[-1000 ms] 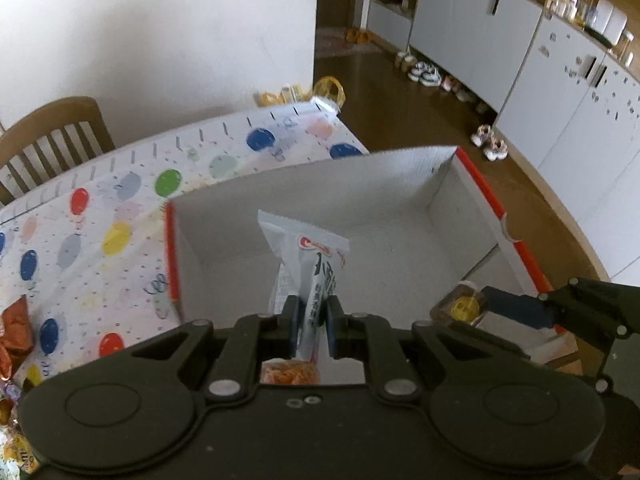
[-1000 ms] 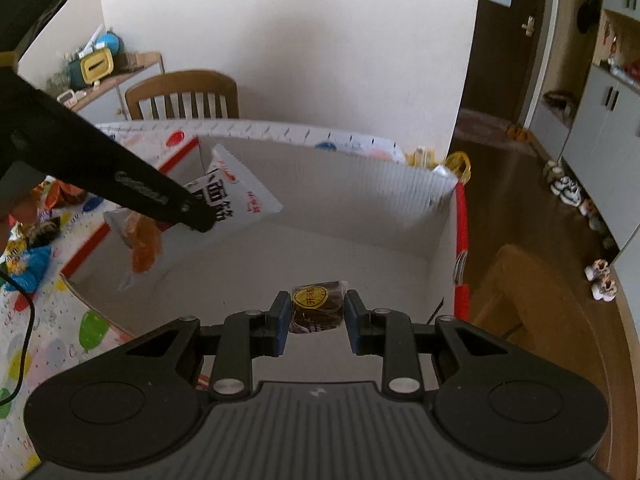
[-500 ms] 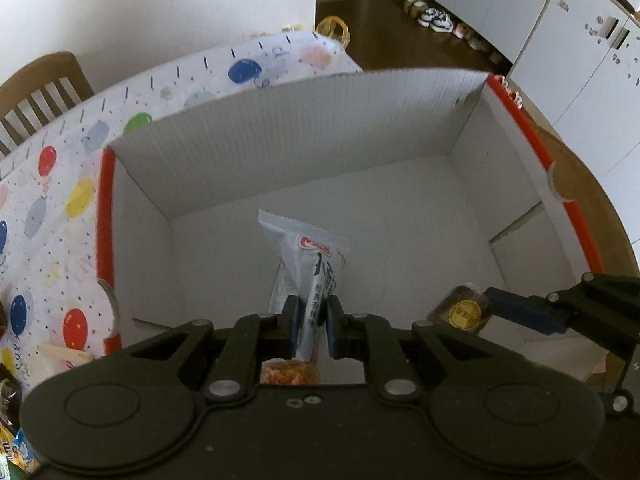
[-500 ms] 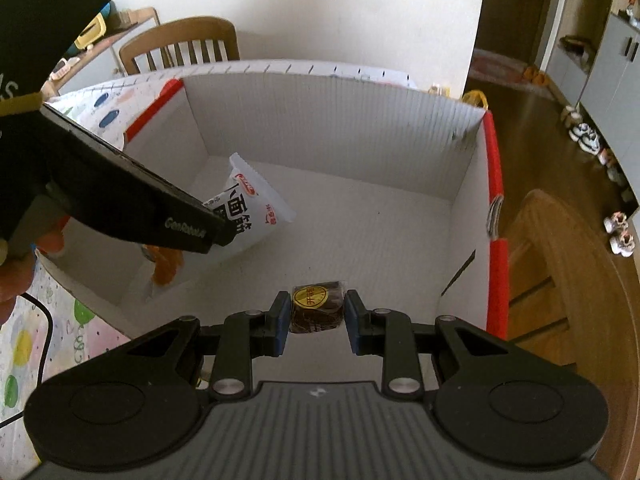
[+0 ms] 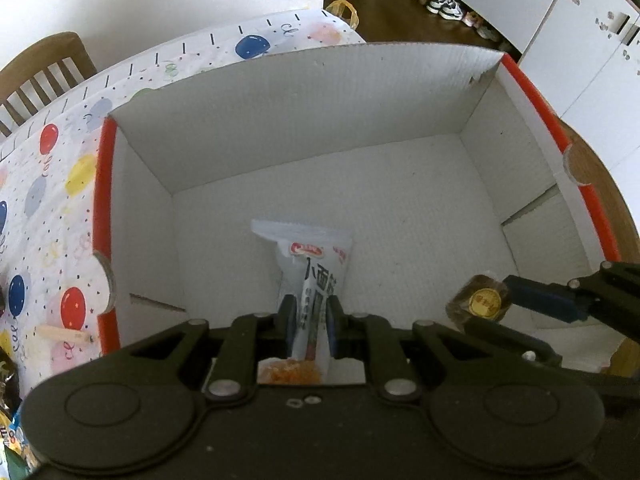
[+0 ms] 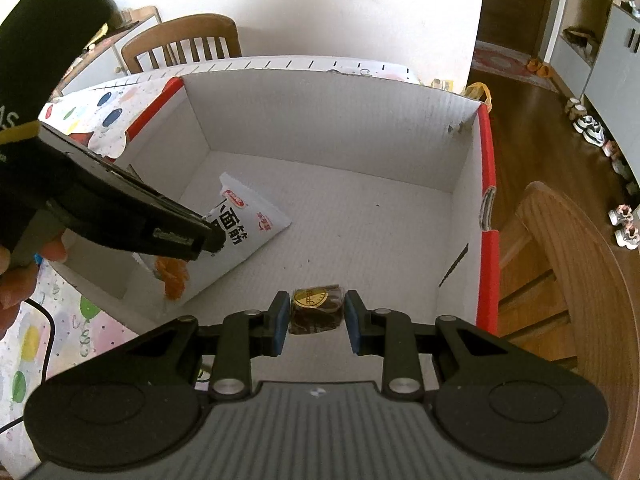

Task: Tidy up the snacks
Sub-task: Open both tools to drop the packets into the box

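Both tools have descended into the white corrugated cardboard box with red rim (image 5: 472, 92). The left tool (image 5: 311, 322) grasps the white printed snack packet (image 5: 316, 268); the right tool (image 6: 316, 318) grasps the small dark-wrapped gold-labelled snack (image 6: 316, 312). The box floor ahead lies open.

White snack packet (image 6: 244, 228) printed "面筋" in black under a red logo too small to read

Table w/ balloon-print cloth (image 5: 60, 184) carries open white cardboard box (image 5: 304, 92), red-edged. Wooden stick (image 5: 64, 335) lies just beside box's left wall; snack packets (image 5: 12, 436) at near-left corner.
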`<state>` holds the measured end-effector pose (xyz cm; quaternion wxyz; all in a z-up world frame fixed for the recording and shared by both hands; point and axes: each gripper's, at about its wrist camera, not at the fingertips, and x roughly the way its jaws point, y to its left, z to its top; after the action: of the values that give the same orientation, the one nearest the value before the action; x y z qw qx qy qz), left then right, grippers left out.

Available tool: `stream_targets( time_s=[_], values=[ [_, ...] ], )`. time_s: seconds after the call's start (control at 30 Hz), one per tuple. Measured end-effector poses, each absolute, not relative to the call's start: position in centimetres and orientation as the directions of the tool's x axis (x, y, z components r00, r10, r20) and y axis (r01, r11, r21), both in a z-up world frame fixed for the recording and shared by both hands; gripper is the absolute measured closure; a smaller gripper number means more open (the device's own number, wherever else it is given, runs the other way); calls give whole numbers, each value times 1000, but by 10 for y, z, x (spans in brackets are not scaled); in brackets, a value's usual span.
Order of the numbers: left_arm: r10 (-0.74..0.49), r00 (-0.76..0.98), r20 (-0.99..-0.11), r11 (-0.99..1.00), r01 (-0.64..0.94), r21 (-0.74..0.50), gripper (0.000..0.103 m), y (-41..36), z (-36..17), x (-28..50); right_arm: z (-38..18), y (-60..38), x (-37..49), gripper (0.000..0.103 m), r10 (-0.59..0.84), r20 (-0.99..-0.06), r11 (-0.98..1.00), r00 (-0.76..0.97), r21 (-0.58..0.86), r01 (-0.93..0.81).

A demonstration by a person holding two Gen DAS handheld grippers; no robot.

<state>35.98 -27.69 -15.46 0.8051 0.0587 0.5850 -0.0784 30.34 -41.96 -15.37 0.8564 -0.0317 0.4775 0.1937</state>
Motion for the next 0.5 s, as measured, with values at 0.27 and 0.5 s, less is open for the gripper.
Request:
stream_targets(
  time_s=[0.27, 0.5],
  values=[
    [-86, 332, -939, 984, 178, -27, 80, -273, -141, 353, -144, -428, 293, 74, 309, -813, 924, 493, 134, -357],
    [-129, 393, -911, 983, 173, -65, 72, -264, -117, 336, -125, -429, 278, 74, 316, -783, 927, 536, 134, -351]
  ],
)
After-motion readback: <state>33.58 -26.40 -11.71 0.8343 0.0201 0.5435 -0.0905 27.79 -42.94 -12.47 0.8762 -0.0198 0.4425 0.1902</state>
